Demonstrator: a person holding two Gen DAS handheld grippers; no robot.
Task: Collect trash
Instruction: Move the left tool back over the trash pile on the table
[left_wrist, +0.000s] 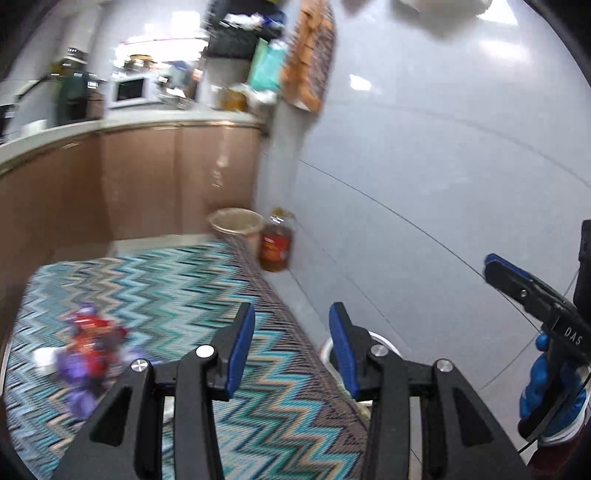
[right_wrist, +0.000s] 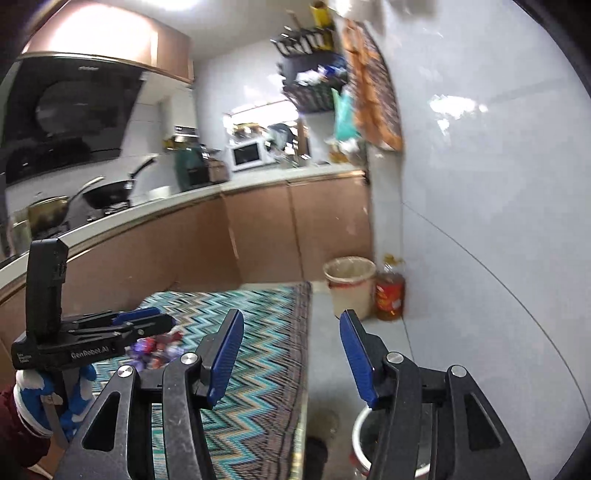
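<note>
- The trash is a little heap of crinkly wrappers (left_wrist: 90, 345), red and purple, lying on the zigzag rug (left_wrist: 177, 291).
- In the left wrist view the picture is blurry there, so I cannot tell how many wrappers are in the heap.
- The heap is sitting near the rug's edge on the cupboard side, well away from the wall side of the rug.
- The left gripper (left_wrist: 291, 345) is hanging above the rug with its jaws partly open, and nothing is between them.
- The right gripper (right_wrist: 291, 356) is hanging over the rug's wall-side edge, where the bare floor begins, jaws also partly open and holding nothing.
- A person's hand in a blue glove (right_wrist: 55, 398) is holding the left gripper's handle.
- I am guessing the wrappers are very light, thin and soft, and will be crumpling when squeezed.
- They are probably slippery too, so a pinch on one loose corner may be letting the rest slide out.
- The best place to grab is looking like the thick middle of the heap, pressing down toward the rug.
- A white bin (right_wrist: 360, 439) is standing just off the rug's near wall-side edge, under the right gripper.
- A cream bin with a bag (right_wrist: 349, 282) is standing past the rug's far corner, beside a bottle of oil (right_wrist: 389, 295).
</note>
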